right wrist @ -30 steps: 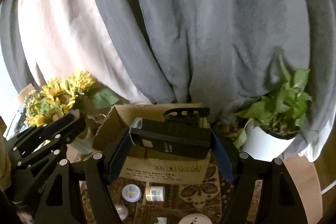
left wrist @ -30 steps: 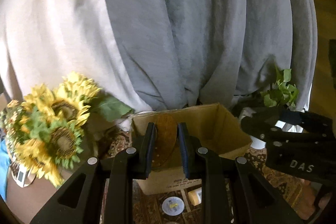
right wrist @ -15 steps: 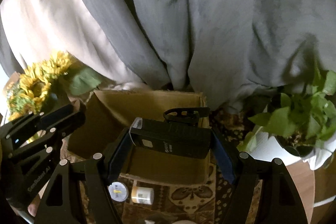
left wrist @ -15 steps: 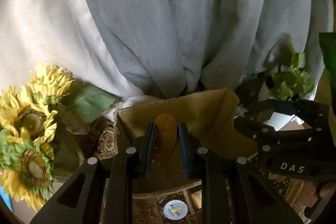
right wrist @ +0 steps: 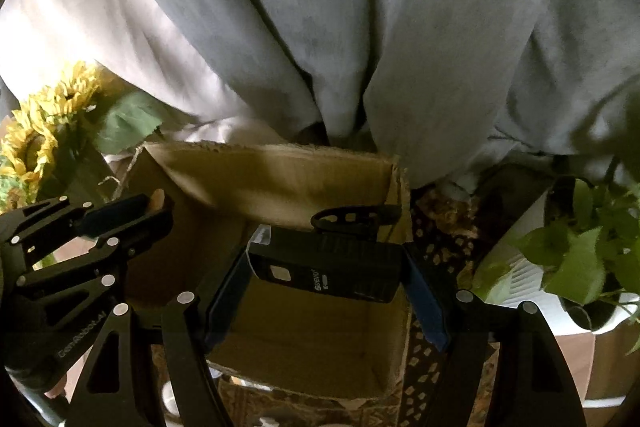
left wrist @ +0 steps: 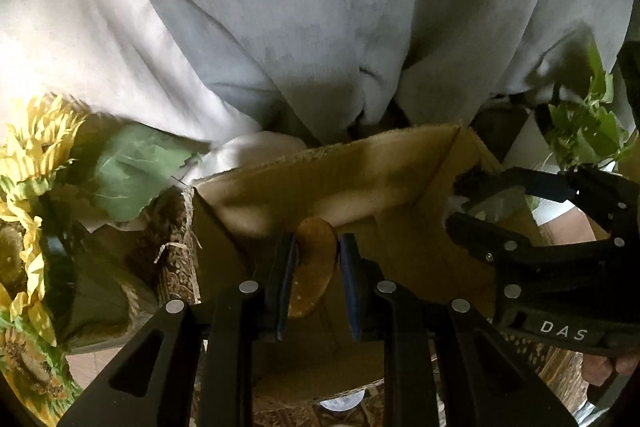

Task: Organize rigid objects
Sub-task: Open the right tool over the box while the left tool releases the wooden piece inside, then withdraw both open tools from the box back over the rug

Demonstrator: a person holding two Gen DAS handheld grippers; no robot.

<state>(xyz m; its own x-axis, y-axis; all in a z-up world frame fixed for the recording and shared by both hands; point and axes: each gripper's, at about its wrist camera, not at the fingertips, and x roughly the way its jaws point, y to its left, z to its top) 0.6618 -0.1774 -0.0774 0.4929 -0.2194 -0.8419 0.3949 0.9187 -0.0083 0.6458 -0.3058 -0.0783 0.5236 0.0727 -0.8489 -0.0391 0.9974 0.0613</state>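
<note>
An open cardboard box (left wrist: pixel 340 167) stands in front of the curtain; it also shows in the right wrist view (right wrist: pixel 280 163). My left gripper (left wrist: pixel 318 275) is shut on a thin brown oval piece with small holes (left wrist: pixel 314 259), held edge-up over the box's inside. My right gripper (right wrist: pixel 326 287) is shut on a black rectangular device with a clip on top (right wrist: pixel 328 267), held crosswise over the box's right half. The right gripper shows at the right of the left wrist view (left wrist: pixel 560 259); the left gripper shows at the left of the right wrist view (right wrist: pixel 80 247).
Yellow sunflowers (left wrist: pixel 28 187) stand left of the box. A green potted plant (right wrist: pixel 580 259) in a white pot stands to its right. Grey and white curtains (left wrist: pixel 320 27) hang behind. A patterned cloth (right wrist: pixel 420 367) covers the table. A small white round lid (left wrist: pixel 340 403) lies before the box.
Both grippers have moved forward and down over the open box, still holding their objects. The box now fills more of both views.
</note>
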